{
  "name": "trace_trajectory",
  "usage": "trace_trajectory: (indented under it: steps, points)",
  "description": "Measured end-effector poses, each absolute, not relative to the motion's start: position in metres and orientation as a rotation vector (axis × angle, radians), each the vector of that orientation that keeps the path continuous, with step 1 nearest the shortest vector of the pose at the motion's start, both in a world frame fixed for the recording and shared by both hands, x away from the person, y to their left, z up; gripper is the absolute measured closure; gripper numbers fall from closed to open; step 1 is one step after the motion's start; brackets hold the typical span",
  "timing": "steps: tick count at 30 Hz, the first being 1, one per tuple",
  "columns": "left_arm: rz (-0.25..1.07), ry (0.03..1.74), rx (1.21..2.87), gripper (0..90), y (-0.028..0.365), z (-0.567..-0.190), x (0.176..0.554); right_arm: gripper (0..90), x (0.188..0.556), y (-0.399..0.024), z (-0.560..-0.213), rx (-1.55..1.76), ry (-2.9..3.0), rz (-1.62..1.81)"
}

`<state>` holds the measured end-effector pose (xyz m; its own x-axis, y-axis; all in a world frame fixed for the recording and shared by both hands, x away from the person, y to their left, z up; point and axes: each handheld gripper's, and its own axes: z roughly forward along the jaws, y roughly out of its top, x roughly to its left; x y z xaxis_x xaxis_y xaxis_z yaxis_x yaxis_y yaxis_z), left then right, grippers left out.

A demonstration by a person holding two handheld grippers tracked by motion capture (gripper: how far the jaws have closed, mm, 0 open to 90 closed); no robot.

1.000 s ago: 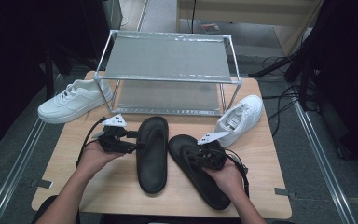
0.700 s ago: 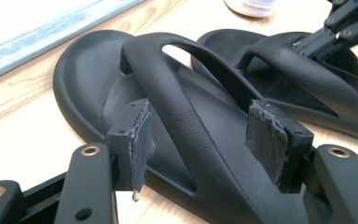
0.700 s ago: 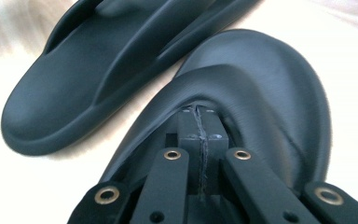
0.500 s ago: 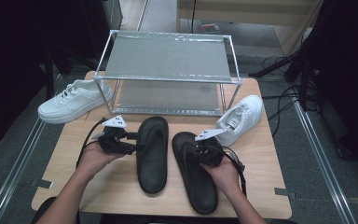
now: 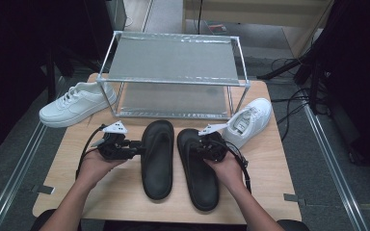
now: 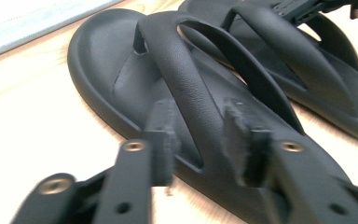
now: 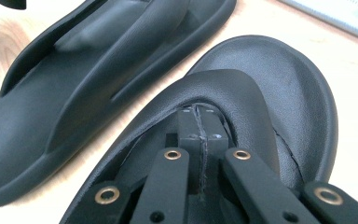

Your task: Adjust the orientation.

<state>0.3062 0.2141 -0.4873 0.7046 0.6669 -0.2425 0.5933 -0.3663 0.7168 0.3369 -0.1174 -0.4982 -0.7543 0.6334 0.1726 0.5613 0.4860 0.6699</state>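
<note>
Two black flip-flop sandals lie side by side on the wooden table [image 5: 270, 178]. My left gripper [image 5: 137, 146] reaches in from the left to the left sandal [image 5: 156, 159]. In the left gripper view its jaws have just been closing, and the left gripper [image 6: 200, 135] now presses its blurred pads [image 6: 165, 133] on both sides of that sandal's strap [image 6: 193, 88]. My right gripper [image 5: 207, 144] rests on the right sandal [image 5: 200, 178]. The right gripper [image 7: 199, 119] is shut, its tips tucked under the right sandal's strap [image 7: 223, 86].
A two-tier metal shoe rack [image 5: 173, 67] stands at the back of the table. One white sneaker [image 5: 74, 103] sits left of the rack by the table's edge. Another white sneaker [image 5: 248, 120] lies right of the rack, close to the right gripper.
The right hand has moved left with the right sandal, which has turned from slanted to parallel with the left sandal. The left hand has stayed in place.
</note>
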Motion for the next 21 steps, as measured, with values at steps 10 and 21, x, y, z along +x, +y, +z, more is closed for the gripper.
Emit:
trace_trajectory:
  steps: [10,21]
  points:
    - [0.141,1.011,2.094,84.5,0.216,-0.499,0.311,90.0,0.356,-0.11,-0.498,1.069,2.607,1.123]
    - [0.125,1.018,2.15,81.8,0.203,-0.512,0.318,90.0,0.364,-0.108,-0.498,1.093,2.595,1.112]
